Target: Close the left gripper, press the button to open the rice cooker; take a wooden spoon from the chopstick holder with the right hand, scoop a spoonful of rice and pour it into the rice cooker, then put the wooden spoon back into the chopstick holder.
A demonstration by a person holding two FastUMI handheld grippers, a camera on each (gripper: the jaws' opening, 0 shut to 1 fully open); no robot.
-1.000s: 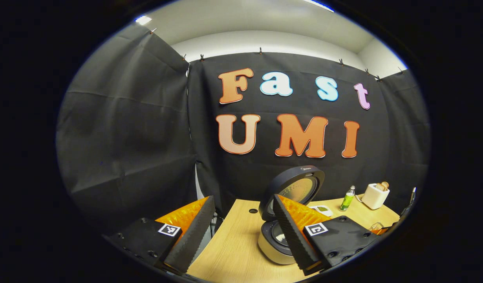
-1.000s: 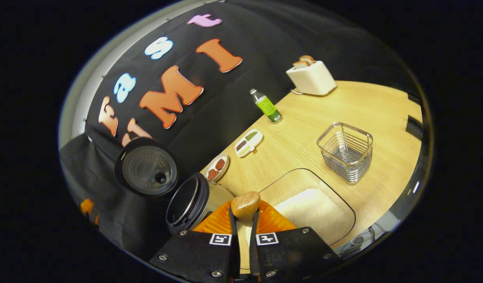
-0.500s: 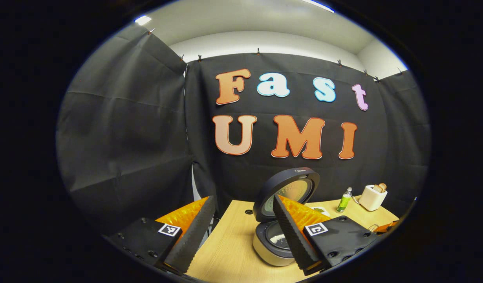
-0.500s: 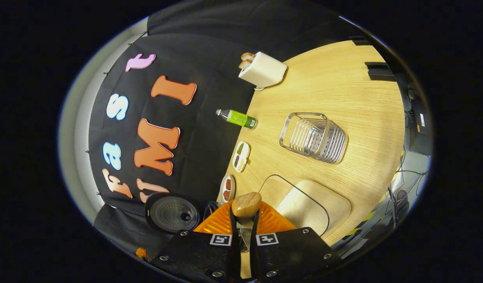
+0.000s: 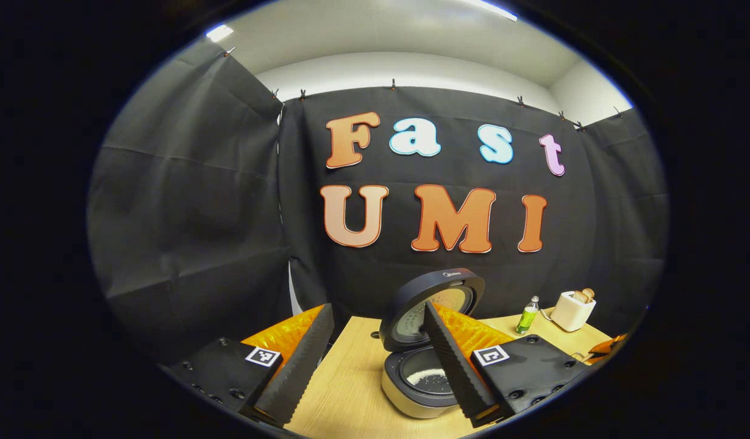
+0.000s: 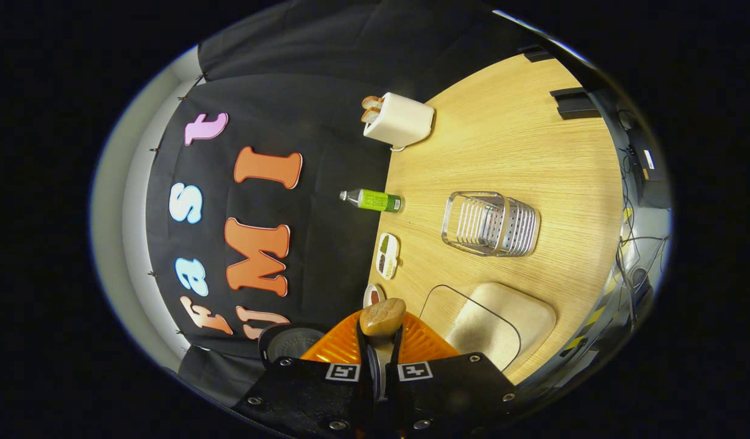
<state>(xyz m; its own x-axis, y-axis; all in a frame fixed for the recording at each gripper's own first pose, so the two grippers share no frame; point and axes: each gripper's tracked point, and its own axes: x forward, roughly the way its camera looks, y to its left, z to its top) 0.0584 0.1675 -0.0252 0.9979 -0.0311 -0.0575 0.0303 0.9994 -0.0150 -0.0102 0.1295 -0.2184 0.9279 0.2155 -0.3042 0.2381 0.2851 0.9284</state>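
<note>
Currently the left tool (image 5: 375, 356) is spread wide, with nothing between its fingers, and sits low over the near left part of the desk (image 5: 350, 390). Beyond its right finger stands the rice cooker (image 5: 421, 381), lid (image 5: 430, 302) raised upright; white rice grains lie in the inner pot. That finger partly hides the pot's right side. To the right of the cooker, toward the booth wall, stand a green bottle (image 5: 525, 316) and a white toaster (image 5: 571, 310) holding bread.

The right tool (image 6: 381, 347) is pressed together on the handle of the wooden spoon (image 6: 382, 317), whose rounded end projects past the fingertips. This view is rolled sideways, so the desk (image 6: 533, 152) runs up the right side. The wire chopstick holder (image 6: 491, 223) stands near the desk's middle, well apart from the tool. A tray of rice (image 6: 503, 320) lies just beside the tool on the desk. Along the wall edge sit a small round dish (image 6: 373, 296), an oblong divided dish (image 6: 388, 255), the green bottle (image 6: 372, 200) and the toaster (image 6: 398, 120). The cooker's lid (image 6: 289, 341) appears at the lower left, partly hidden by the tool body.

Open desk surface lies between the chopstick holder and the toaster, and between the holder and the desk's front edge. Cables hang past the front edge.
</note>
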